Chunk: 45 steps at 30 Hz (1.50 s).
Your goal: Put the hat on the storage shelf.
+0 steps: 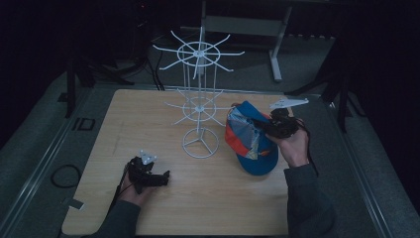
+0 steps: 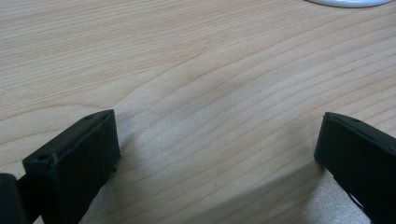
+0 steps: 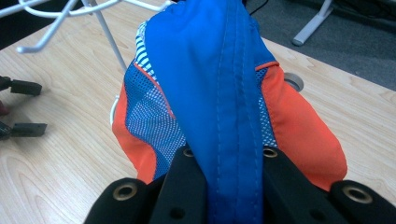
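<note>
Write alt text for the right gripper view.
The right gripper pinches a blue and orange cap above a wooden table. A white wire rack stands behind, and the left gripper, open, sits at left.

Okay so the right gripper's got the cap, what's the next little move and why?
Probably lift the cap a bit higher and carry it toward the white wire rack. The right gripper is clamped on the cap's blue fabric, the cap hangs just right of the rack, and the nearest hook arms point toward it. The left gripper sits open over bare table.
</note>
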### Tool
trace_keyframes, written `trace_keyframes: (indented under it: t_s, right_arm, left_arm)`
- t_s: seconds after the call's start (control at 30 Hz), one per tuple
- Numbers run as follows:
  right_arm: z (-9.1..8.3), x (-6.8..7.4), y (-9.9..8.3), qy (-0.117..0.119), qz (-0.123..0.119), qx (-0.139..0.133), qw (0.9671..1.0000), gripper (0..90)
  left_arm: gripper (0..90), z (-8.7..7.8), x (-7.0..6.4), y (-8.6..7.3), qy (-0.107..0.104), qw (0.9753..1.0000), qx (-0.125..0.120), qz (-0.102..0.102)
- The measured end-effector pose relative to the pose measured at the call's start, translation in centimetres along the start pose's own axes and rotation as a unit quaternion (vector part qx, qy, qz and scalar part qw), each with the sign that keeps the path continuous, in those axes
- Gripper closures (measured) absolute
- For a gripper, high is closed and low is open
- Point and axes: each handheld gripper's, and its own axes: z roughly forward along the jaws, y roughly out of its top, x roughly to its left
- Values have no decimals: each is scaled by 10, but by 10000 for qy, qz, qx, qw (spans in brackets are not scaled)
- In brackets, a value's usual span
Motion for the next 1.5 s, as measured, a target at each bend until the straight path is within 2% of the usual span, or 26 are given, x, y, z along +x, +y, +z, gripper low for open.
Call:
trace_keyframes:
  t_s: [0.57,0.7,1.23,1.5]
  right_arm:
    - [-17,4,6,64,-47,-331,9994,880]
    - [-21,3,5,129,-65,-554,9984,880]
    - [-37,-3,3,-3,29,-707,9975,880]
    - [-48,-2,6,43,-2,-866,9962,880]
  left_arm:
    - [1,0,0,0,3,10000,-6,-1]
    - [1,0,0,0,0,10000,1,2]
    - [1,0,0,0,-2,10000,10,5]
    - [1,0,0,0,-4,10000,12,10]
